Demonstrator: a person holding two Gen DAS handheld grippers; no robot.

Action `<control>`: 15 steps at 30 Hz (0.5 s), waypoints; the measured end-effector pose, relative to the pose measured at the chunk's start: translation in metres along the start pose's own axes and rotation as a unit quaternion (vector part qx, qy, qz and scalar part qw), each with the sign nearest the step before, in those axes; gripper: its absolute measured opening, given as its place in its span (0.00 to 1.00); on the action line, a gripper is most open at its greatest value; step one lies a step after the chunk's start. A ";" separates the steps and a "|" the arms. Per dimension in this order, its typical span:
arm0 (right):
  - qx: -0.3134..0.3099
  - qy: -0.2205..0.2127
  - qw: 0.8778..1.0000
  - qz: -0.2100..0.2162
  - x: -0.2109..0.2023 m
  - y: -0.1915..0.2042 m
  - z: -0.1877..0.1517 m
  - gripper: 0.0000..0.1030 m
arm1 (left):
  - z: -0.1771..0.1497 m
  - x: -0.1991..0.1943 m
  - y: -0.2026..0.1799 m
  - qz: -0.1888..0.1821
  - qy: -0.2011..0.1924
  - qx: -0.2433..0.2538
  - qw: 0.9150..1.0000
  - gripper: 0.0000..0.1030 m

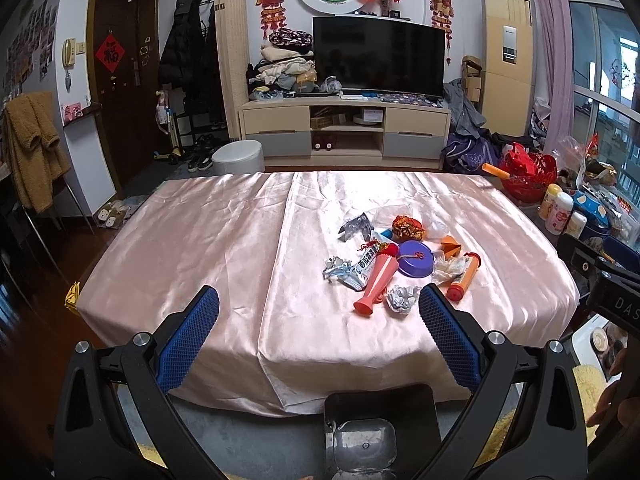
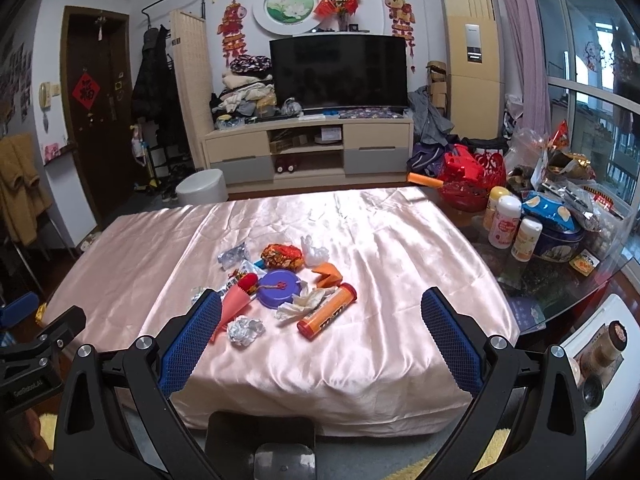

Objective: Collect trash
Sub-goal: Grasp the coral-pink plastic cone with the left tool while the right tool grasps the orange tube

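Note:
A pile of trash lies on the pink satin cloth [image 1: 200,248] of a low table: a crumpled foil ball [image 1: 402,298] [image 2: 245,330], an orange tube [image 1: 463,277] [image 2: 327,312], a pink cone [image 1: 376,280] [image 2: 234,306], a purple lid [image 1: 416,259] [image 2: 280,284], a crumpled tissue [image 2: 306,304], a silver wrapper [image 1: 345,271] and a red-gold wrapper [image 1: 408,227] [image 2: 282,256]. My left gripper [image 1: 318,304] is open and empty, before the table's near edge, left of the pile. My right gripper [image 2: 322,306] is open and empty, in front of the pile.
A black bin with a metal lid [image 1: 362,442] [image 2: 284,460] stands on the floor below the table's near edge. To the right, a glass side table [image 2: 560,280] holds bottles, a tin and snack bags. A white stool [image 1: 238,156] and TV cabinet [image 1: 344,128] stand behind.

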State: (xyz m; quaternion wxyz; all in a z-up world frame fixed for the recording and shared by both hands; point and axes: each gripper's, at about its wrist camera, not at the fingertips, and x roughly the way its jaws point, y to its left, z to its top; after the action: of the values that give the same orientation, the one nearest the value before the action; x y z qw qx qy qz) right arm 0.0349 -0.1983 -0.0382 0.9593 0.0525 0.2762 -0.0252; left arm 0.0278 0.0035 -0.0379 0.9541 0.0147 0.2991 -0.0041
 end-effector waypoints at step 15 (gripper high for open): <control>0.017 0.088 0.996 0.006 0.085 -0.025 -0.040 0.91 | -0.027 0.084 -0.009 -0.043 0.088 0.021 0.995 0.86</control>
State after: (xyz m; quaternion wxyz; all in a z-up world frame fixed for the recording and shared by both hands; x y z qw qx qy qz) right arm 0.0842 -0.2201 -0.1194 0.9305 0.0726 0.3585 -0.0197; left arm 0.0810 -0.0042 -0.1080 0.9225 0.0222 0.3821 -0.0502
